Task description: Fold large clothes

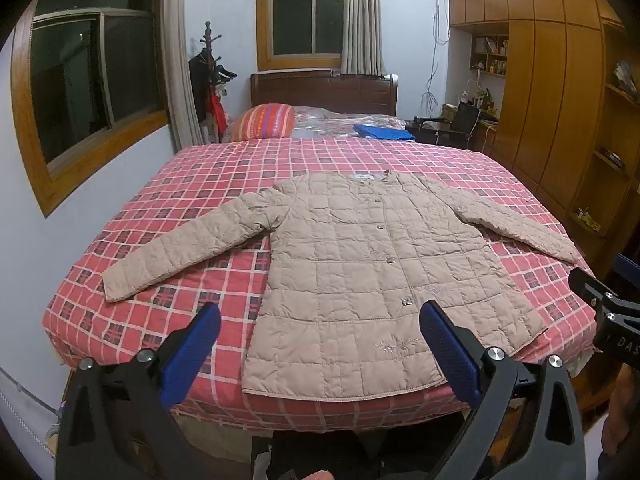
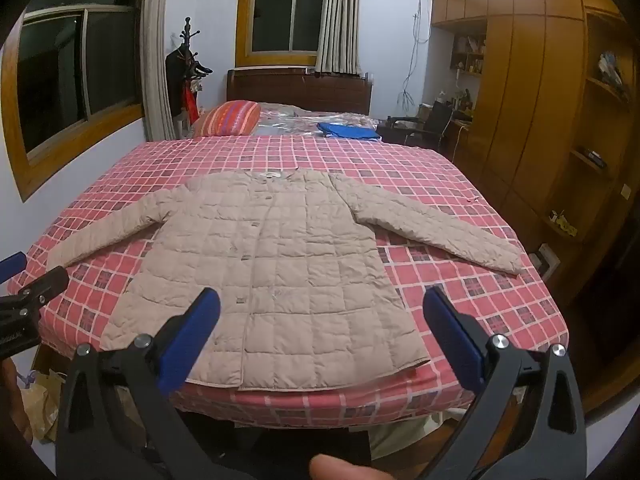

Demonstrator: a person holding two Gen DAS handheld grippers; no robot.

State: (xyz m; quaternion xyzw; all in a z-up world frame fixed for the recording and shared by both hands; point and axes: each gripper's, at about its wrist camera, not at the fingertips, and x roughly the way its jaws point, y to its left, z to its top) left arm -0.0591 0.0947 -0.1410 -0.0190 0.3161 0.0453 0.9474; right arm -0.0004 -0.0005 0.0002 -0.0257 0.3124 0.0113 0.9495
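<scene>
We stand at the foot of a bed (image 1: 168, 184) covered in a red checked sheet, holding a gripper in each hand. A beige quilted jacket (image 1: 360, 264) lies flat on the sheet, front up and buttoned, collar toward the headboard and hem at the near edge of the mattress. Both sleeves are spread out to the sides, angled down and away from the body, which looks like a layout meant to make folding easy. Our left gripper (image 1: 320, 336) hovers above the hem with its blue-padded fingers spread wide, holding nothing. Our right gripper (image 2: 322, 332) does the same, fingers apart and empty, over the right side of the hem. Neither touches the fabric, so we judge that folding has not begun and the hands are lining up for a first grasp. Beyond the jacket, a striped pillow (image 1: 264, 120) and a blue folded item (image 1: 384, 131) rest near the headboard, well apart from it.
</scene>
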